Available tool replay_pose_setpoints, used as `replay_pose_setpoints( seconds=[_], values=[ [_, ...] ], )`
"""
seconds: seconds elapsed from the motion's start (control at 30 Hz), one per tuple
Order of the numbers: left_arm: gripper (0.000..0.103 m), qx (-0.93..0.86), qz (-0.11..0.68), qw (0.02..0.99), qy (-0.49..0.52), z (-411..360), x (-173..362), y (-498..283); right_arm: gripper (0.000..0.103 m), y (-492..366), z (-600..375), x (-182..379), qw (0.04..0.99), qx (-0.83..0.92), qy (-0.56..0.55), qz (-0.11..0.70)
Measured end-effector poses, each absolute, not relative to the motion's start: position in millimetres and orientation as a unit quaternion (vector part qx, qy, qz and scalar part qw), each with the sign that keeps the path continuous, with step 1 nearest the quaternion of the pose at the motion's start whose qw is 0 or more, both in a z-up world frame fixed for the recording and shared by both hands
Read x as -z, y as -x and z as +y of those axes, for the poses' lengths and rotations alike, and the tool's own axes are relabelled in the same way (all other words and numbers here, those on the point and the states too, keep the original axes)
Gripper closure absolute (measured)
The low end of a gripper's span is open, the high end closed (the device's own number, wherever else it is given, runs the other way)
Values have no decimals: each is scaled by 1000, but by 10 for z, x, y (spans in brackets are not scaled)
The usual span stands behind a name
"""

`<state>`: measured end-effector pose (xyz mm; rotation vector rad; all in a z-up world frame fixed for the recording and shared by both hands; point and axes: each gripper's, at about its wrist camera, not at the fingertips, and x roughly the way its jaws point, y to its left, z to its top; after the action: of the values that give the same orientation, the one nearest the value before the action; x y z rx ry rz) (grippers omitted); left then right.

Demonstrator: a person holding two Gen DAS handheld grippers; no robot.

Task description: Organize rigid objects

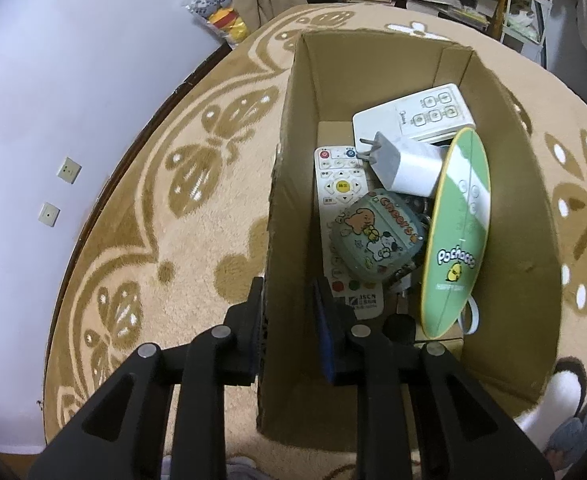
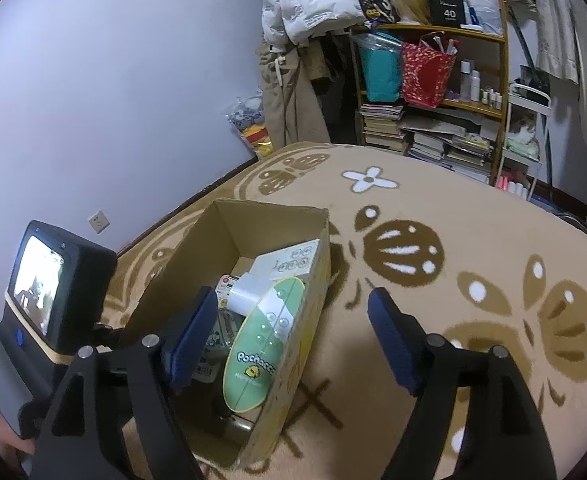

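your left gripper [image 1: 289,312] is clamped on the near wall of the cardboard box [image 1: 505,184], which sits on the patterned rug [image 1: 153,208]. your right gripper [image 2: 293,336] is spread wide with nothing held. inside the box: green fan [image 1: 459,236], white charger [image 1: 405,168], remote [image 1: 339,184], cartoon case [image 1: 377,236].

the room is lit dimly and evenly, with a cool bluish cast on the wall [image 2: 133,80]. only soft shadows are thrown, as beneath the cardboard box [image 2: 253,280] ahead of the right gripper. strong fisheye bending is seen in both views: the carpet [image 1: 133,240] bulges and dark corners are left. a pale glare is caught on the green oval mirror [image 1: 457,232]. the nearest gripper arms are rendered slightly soft.
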<state>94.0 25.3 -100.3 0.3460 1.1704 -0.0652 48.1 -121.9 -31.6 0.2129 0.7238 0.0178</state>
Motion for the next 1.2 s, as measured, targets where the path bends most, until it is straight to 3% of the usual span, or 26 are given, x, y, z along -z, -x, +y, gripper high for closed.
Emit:
replay_pose_setpoints(
  seconds=[0.07,0.13,0.2,0.33,0.5,0.67,1.2],
  values=[
    [79,38,542,825,-157,251,931,-892,15,-435,-1239,297,931,-5,-106,350],
    [70,48,532,832,-150,249,844,-834,14,-368,-1251,260,931,0,-106,348],
    [48,57,515,842,-148,233,739,-754,12,-325,-1267,221,931,4,-108,349],
    [31,65,483,860,-152,197,571,-630,3,-178,-1297,130,935,9,-109,337],
    [8,73,457,873,-151,177,413,-480,0,-39,-1339,71,936,17,-111,334],
    [1,88,424,892,-128,241,214,-345,0,121,-1359,1,939,28,-105,325],
    [1,98,336,927,-133,355,-280,231,0,546,-1351,-119,949,56,-103,294]
  ],
)
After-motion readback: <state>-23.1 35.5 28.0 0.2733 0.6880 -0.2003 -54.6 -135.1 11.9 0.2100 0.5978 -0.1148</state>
